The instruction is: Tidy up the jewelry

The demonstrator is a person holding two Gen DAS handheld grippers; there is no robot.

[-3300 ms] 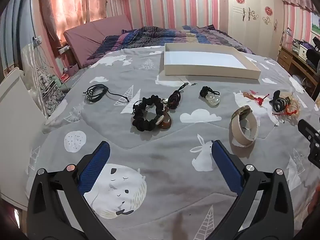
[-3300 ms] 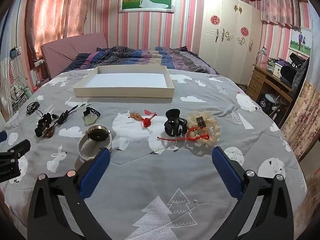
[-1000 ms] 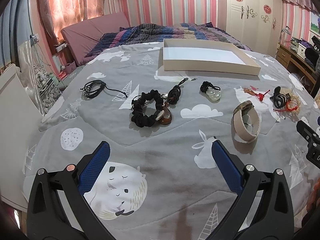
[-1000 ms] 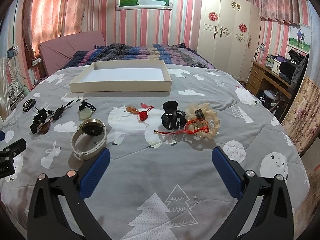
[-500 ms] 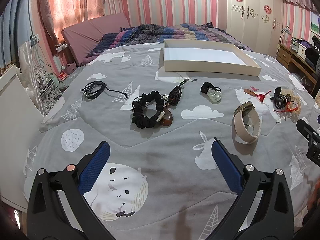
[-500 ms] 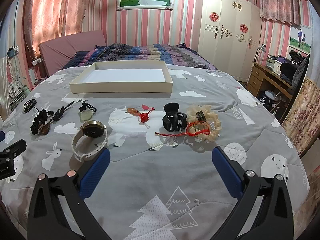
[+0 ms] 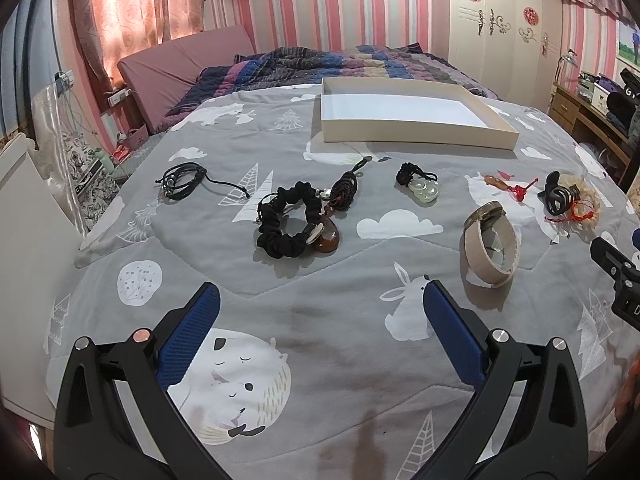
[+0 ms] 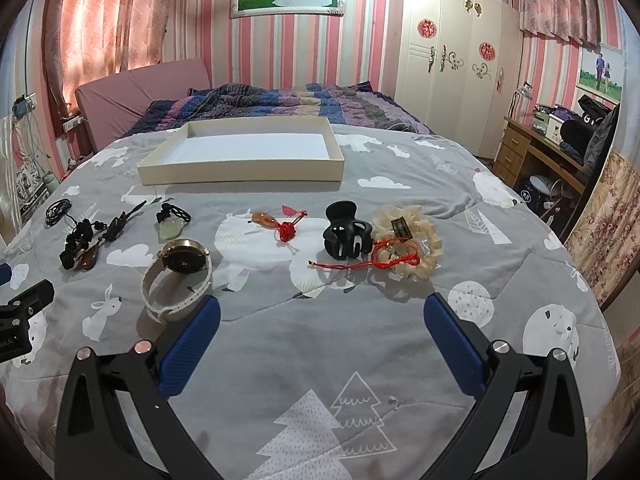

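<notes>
left gripper: jaws spread wide, nothing held, above grey bedspread
right gripper: jaws wide apart, nothing held
watch: just beyond right gripper's left finger
mid row: black scrunchie, jade pendant, hair claw, red cord
far: cream tray, nothing inside

Warm daylight glows through the pink patterned curtains at upper left; the room is evenly, moderately bright; soft short shadows under items on the grey printed bedspread. Fisheye bending and dark vignette at corners; centre sharp, edges slightly smeared.
</notes>
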